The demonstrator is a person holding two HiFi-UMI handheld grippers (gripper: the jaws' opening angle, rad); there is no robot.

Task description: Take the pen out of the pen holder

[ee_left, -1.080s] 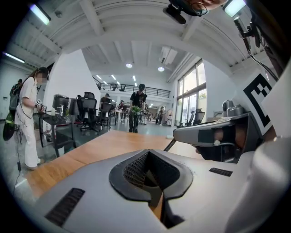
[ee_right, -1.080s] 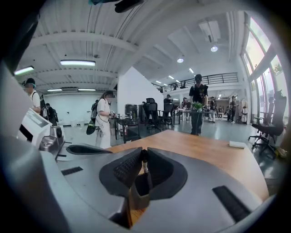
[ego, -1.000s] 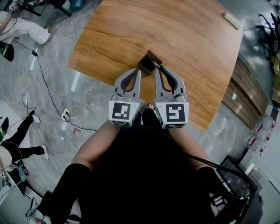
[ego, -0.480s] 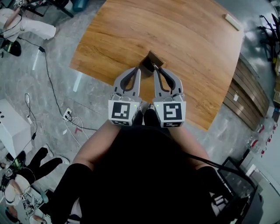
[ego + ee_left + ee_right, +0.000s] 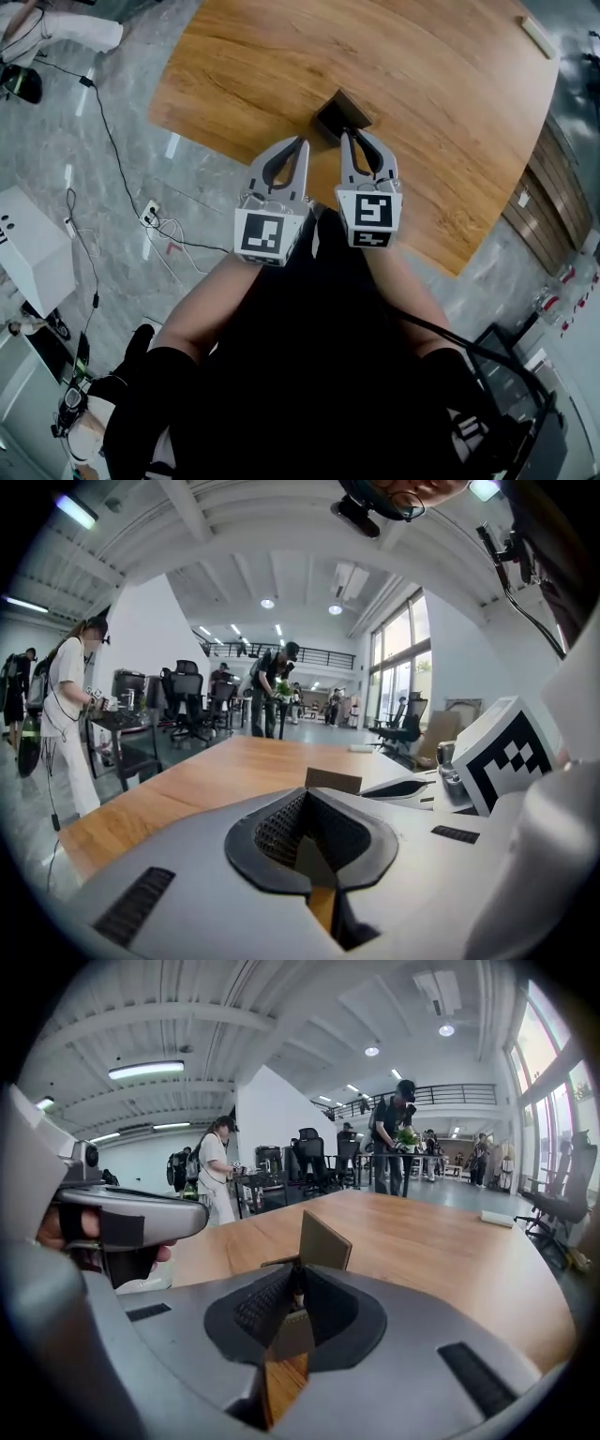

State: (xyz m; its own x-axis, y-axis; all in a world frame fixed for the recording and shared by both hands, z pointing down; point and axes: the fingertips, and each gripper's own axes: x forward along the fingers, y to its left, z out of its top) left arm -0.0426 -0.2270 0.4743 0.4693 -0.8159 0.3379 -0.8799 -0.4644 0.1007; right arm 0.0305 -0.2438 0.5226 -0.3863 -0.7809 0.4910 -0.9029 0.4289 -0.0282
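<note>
Right gripper (image 5: 344, 136) fingers tight on the pen (image 5: 300, 1296) at the pen holder (image 5: 339, 112) (left gripper (image 5: 302, 142) fingers together, empty)

My left gripper (image 5: 303, 142) and right gripper (image 5: 344, 133) wear smooth, matt grey plastic shells. Inside the jaws the pads (image 5: 258, 1309) are black, ribbed and rubbery-looking. The marker cubes (image 5: 270, 234) are matt white with black print. Under my jaws the tabletop (image 5: 422, 94) is warm, grained wood with a soft satin sheen. Just ahead of my right jaws the pen holder (image 5: 323, 1239) looks like dull brown board. The pen (image 5: 295, 1286) pinched there is too small to judge. The floor (image 5: 56, 169) is glossy grey stone.
</note>
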